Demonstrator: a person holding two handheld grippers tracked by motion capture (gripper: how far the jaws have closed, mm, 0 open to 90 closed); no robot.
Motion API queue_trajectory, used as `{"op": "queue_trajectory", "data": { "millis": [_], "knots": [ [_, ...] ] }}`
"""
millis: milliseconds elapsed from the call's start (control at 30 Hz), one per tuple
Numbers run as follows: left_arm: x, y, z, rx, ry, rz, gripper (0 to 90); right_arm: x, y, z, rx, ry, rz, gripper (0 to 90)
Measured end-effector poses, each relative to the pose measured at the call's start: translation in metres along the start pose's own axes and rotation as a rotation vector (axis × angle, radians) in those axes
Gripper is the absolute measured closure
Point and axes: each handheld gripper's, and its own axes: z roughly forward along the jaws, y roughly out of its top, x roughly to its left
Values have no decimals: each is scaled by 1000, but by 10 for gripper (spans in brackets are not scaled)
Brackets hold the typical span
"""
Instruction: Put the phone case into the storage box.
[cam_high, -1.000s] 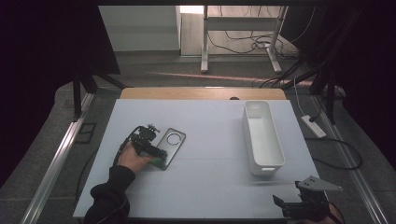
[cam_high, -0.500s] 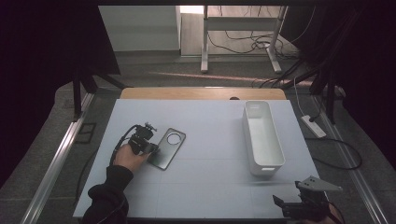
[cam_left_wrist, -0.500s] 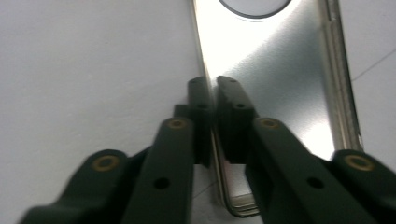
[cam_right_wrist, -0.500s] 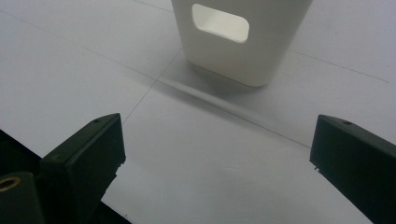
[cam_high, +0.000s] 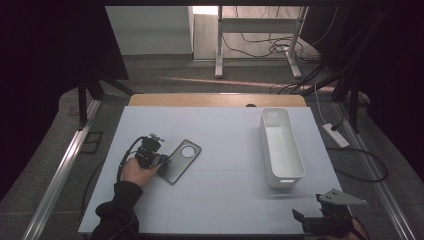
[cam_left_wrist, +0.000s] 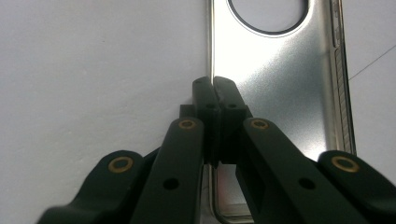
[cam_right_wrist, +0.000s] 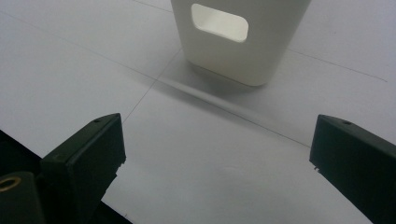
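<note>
My left gripper (cam_high: 159, 161) sits on the left half of the tabletop (cam_high: 225, 135), and in the left gripper view (cam_left_wrist: 214, 88) I see its fingers (cam_left_wrist: 223, 100) pressed together on the long edge of the phone case (cam_left_wrist: 275, 93). They pinch that thin rim near the case's middle, so I am gripping the case by its side. In the high view the case (cam_high: 181, 161) lies flat on the white tabletop, tilted on a diagonal, with its round camera cutout (cam_high: 188, 150) at the far end, away from my hand (cam_high: 137, 171). The case looks grey and metallic, and its inner face catches the light in the left gripper view. My left sleeve (cam_high: 117, 210) comes in from the bottom edge.

My right gripper (cam_high: 320, 220) hangs at the near right corner of the tabletop, well apart from the case. In the right gripper view (cam_right_wrist: 219, 154) its fingers (cam_right_wrist: 88, 149) stand wide apart with nothing between them, just bare white surface.

A long white bin (cam_high: 281, 147) stands upright on the right side of the tabletop, its long axis running away from me. In the right gripper view I see the bin's (cam_right_wrist: 240, 42) near end wall and its handle slot (cam_right_wrist: 219, 22), ahead of the open fingers. The bin is between the right gripper and the far edge, and well to the right of the case.
</note>
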Motion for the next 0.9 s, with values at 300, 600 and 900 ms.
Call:
{"op": "queue_trajectory", "data": {
  "millis": [300, 600, 900],
  "knots": [
    [3, -12, -4, -96, -25, -7, 891, 0, 0, 0, 0, 3, 2, 30],
    [-7, -24, -18, -210, -38, -8, 890, 0, 1, 1, -2, 6, -6, 31],
    [-22, -34, -32, -291, -58, 5, 890, -1, 2, 1, -5, 17, 4, 14]
  ]
}}
